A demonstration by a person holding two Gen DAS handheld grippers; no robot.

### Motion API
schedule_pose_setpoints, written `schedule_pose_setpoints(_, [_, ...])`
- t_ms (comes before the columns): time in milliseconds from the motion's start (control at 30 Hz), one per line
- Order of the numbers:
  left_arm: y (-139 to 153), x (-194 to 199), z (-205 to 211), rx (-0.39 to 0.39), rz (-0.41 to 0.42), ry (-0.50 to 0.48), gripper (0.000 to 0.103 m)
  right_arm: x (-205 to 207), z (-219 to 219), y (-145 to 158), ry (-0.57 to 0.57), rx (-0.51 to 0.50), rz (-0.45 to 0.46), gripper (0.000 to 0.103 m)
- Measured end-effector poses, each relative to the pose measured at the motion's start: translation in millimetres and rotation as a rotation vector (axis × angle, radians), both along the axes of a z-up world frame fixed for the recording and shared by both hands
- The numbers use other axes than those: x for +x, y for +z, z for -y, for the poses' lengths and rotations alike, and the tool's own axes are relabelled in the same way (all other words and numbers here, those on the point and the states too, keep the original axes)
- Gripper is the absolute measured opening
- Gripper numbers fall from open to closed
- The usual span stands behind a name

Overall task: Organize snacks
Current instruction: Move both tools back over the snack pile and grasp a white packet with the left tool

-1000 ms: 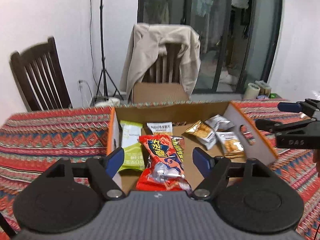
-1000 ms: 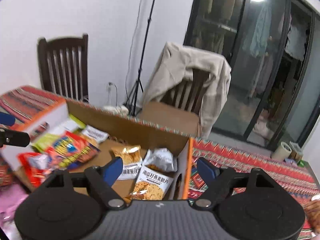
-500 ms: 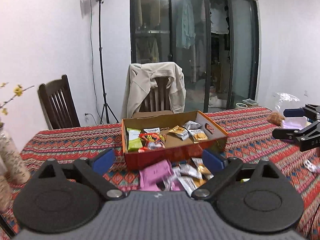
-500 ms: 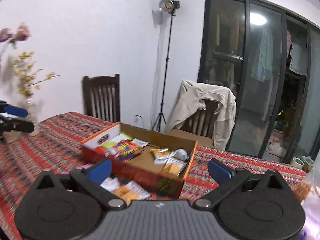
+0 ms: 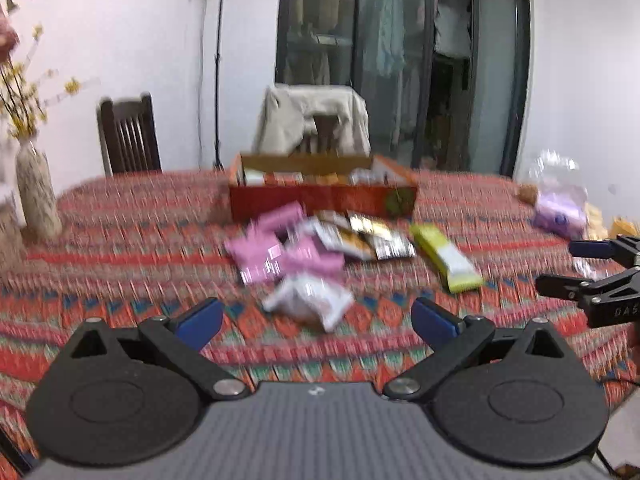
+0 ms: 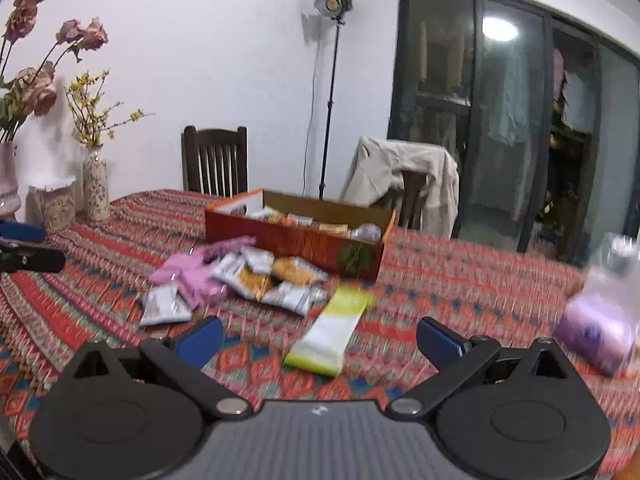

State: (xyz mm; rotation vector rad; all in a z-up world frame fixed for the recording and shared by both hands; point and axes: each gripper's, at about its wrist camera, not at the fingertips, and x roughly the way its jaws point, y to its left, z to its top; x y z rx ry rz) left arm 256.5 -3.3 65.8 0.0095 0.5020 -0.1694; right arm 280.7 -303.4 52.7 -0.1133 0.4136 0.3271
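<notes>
Roses [image 6: 36, 40] only right wrist view; white packet [image 5: 308, 300] only left.

Woven cloth [image 5: 132, 240] with a zigzag print over the desk, matt and slightly rough; plain brown cardboard inside the box [image 6: 298, 236], printed orange-red outside; glossy foil and plastic film on the snack packets [image 6: 256, 276]; smooth green-and-white wrapper [image 6: 334, 332]; matt black plastic on the right tool [image 6: 319, 340], blue pads, bright metal pivots; dark varnished wood on the chair [image 6: 214, 160]; glazed ceramic vase [image 6: 95, 186]; soft beige cloth jacket [image 6: 404, 180].
</notes>
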Motion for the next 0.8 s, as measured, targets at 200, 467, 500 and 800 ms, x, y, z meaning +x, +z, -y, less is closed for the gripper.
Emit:
schedule_pose_setpoints(200, [-15.3,1.6,-1.7,0.014,-0.038,0.004,0.103,-12.2,-10.4,-37.4,0.004,-0.004,-0.094,0.103])
schedule_pose_setpoints(467, [-23.8,26.3,-6.9,-0.014,-0.059,-0.013,0.103,-11.1,-15.6,-32.6,0.005,-0.023,-0.104,0.103])
schedule_pose_setpoints(500, [-25.4,33.0,-6.9,-0.018,-0.062,-0.022,0.103,-11.1,-16.1,-28.5,0.003,-0.038,-0.113,0.103])
schedule_pose_setpoints(800, [-51.0,116.3,-4.7,0.002,-0.116,-0.100,0.102,-56.8,18.8,11.4,-0.147,0.014,-0.131,0.103])
